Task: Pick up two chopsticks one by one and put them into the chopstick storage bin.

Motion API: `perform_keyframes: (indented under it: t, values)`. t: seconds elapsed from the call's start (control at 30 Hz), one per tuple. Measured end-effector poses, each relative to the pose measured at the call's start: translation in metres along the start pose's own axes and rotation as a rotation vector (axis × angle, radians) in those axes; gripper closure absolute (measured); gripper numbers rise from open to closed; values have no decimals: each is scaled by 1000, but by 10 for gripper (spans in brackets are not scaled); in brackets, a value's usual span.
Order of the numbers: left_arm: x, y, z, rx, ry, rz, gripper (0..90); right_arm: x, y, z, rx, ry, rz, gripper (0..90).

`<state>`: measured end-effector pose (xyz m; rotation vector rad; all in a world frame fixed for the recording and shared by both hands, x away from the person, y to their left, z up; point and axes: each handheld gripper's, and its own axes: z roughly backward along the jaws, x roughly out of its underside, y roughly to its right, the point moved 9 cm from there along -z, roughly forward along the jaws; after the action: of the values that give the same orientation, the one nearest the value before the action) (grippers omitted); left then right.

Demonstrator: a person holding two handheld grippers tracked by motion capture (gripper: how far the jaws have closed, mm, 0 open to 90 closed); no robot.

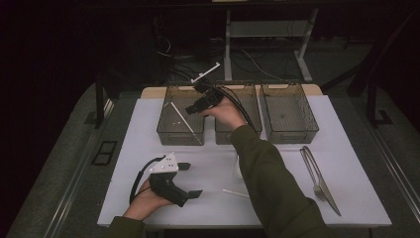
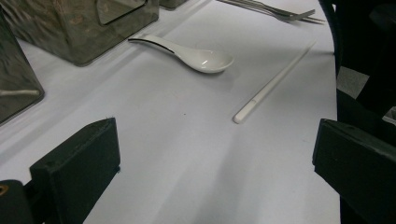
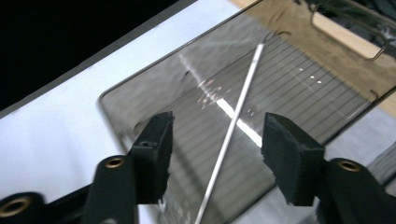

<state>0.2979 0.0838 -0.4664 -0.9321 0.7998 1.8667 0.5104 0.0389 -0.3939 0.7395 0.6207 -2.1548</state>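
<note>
Three smoky translucent plastic bins (image 1: 289,115) at 12 o'clock; long white chopstick (image 1: 185,120) slants in leftmost. Metal tongs (image 1: 319,179) at 4 o'clock.

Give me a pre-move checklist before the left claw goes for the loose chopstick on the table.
1. Left claw open: ok, jaws wide apart in its own view.
2. Loose chopstick lies flat on the table, nothing on it: ok.
3. Spoon apart from that chopstick: ok.
4. Right claw open, holding nothing: ok.
5. First chopstick already in the left bin: ok, leaning across it.
6. Right forearm out of the approach path: cannot tell; it crosses over the chopstick in the high view.
</note>
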Motion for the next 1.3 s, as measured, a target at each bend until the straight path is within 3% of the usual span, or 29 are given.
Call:
perform_keyframes:
  t: [0.13,0.27,0.53,0.97,1.3]
  values:
    - [1,-1,0,-1,-5,-4,1,11,-3,20,-32,24,34,381]
    - [1,-2,0,-3,-10,-6,1,24,-3,39,-66,46,38,327]
    - [3,-3,-1,-6,-9,7,0,54,-4,73,-96,90,73,370]
    - [5,-2,-4,-4,-16,21,1,115,-1,109,-91,110,95,353]
    - [7,-2,-4,-9,-20,14,1,164,-7,129,-84,70,139,517]
